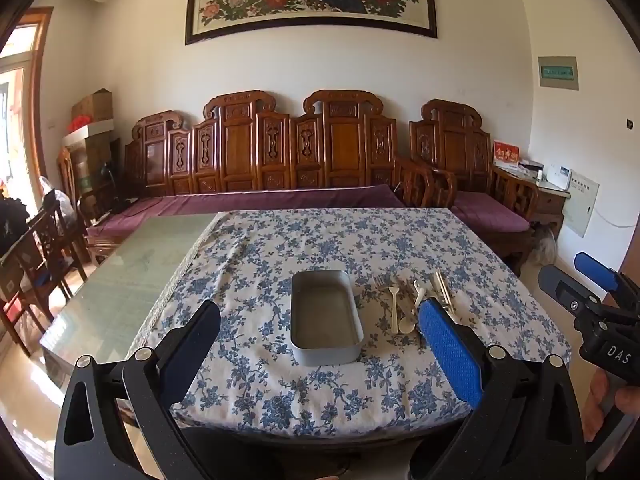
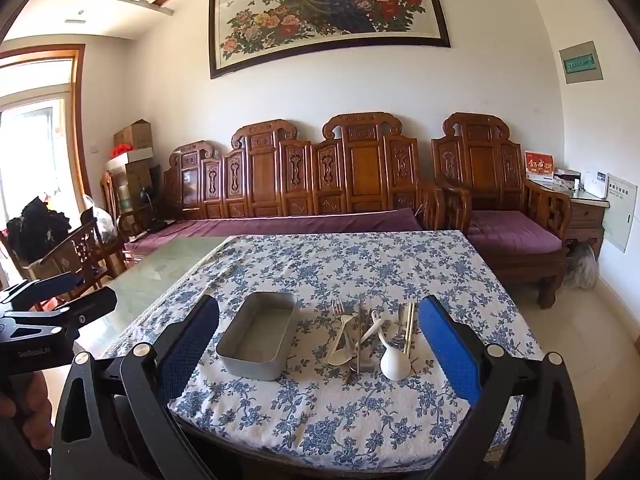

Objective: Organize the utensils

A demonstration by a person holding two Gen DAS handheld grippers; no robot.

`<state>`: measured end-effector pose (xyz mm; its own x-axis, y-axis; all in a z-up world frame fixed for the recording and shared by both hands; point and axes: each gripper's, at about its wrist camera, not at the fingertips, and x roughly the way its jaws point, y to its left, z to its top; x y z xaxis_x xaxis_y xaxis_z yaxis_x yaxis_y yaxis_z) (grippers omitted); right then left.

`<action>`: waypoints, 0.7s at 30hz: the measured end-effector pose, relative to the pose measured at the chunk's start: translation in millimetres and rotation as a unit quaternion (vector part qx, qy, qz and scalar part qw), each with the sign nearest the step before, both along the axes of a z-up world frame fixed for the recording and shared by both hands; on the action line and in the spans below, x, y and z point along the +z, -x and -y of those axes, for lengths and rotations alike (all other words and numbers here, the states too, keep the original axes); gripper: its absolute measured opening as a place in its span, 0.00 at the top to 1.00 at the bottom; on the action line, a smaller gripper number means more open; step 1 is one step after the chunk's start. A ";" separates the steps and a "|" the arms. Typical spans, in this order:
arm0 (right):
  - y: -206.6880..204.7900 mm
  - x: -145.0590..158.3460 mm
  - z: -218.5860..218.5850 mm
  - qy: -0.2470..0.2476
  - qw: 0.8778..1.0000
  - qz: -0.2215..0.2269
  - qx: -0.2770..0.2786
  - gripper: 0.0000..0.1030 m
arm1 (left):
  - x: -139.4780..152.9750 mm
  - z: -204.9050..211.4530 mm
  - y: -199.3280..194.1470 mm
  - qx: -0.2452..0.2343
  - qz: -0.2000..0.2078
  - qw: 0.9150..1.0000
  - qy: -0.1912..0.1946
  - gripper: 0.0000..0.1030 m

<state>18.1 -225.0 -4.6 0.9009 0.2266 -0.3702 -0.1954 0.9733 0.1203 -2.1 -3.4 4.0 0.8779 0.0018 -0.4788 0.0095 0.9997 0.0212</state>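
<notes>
An empty grey metal tray [image 1: 326, 316] [image 2: 258, 334] sits on the blue floral tablecloth [image 1: 320, 248] [image 2: 340, 264]. To its right lies a pile of utensils [image 1: 412, 300] [image 2: 372, 334]: a metal fork [image 2: 339, 309], white plastic spoons [image 2: 392, 356], metal cutlery and chopsticks [image 2: 409, 326]. My left gripper [image 1: 320, 356] is open and empty, held above the table's near edge in front of the tray. My right gripper [image 2: 320, 356] is open and empty, near the table's front edge facing the tray and pile. Each gripper shows at the edge of the other's view.
The left part of the table is bare green glass [image 1: 132, 280]. Carved wooden benches with purple cushions [image 1: 280, 200] stand behind the table. Wooden chairs [image 1: 44, 248] stand at the left. A side table [image 2: 584, 208] is at the back right.
</notes>
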 end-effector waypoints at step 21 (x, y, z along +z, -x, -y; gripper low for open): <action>2.6 7.3 -0.3 -0.001 1.000 0.004 0.000 0.02 | 6.9 -0.7 5.9 -0.001 0.006 1.000 0.003 0.06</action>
